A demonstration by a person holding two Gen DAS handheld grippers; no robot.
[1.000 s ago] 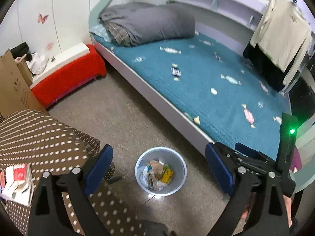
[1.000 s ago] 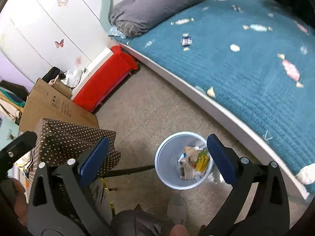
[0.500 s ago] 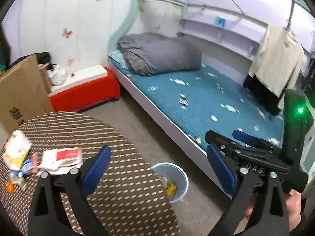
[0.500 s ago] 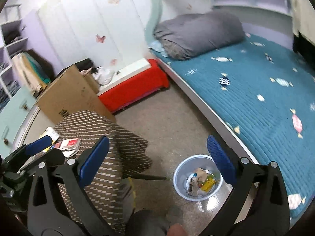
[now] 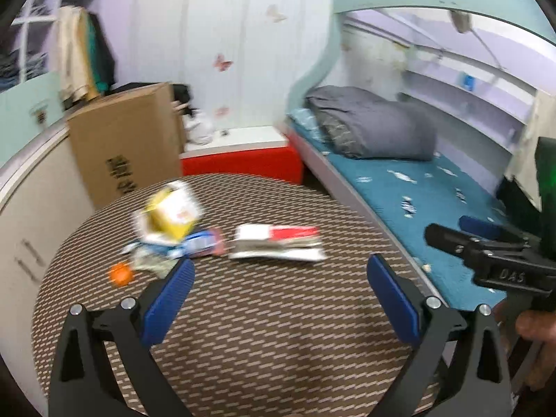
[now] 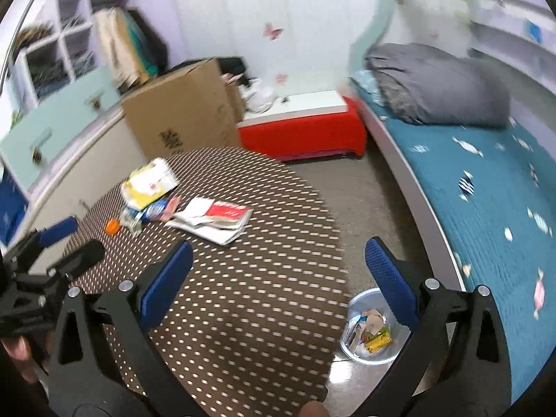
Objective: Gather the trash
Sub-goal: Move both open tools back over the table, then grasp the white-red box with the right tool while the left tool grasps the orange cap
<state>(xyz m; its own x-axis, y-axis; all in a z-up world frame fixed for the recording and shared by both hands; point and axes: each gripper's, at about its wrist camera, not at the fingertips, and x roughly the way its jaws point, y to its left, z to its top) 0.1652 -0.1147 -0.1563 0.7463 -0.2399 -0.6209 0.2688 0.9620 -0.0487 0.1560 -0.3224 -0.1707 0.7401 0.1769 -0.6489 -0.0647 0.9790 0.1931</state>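
Both views swung up from bin (image 6: pixel 370 326) to bench (image 5: pixel 278 330). Left gripper (image 5: pixel 281 299), right gripper (image 6: pixel 278 278): jaws spread, empty. Wrappers (image 5: pixel 180 229) at 11 o'clock await pickup.

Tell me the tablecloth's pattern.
Brown tablecloth with small white dots, clearest in the right wrist view.

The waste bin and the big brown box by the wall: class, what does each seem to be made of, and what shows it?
Waste bin: probably glossy translucent plastic, its pale wall catching light.
Big brown box: corrugated cardboard by its look, matt tan, with folded edges and black print.
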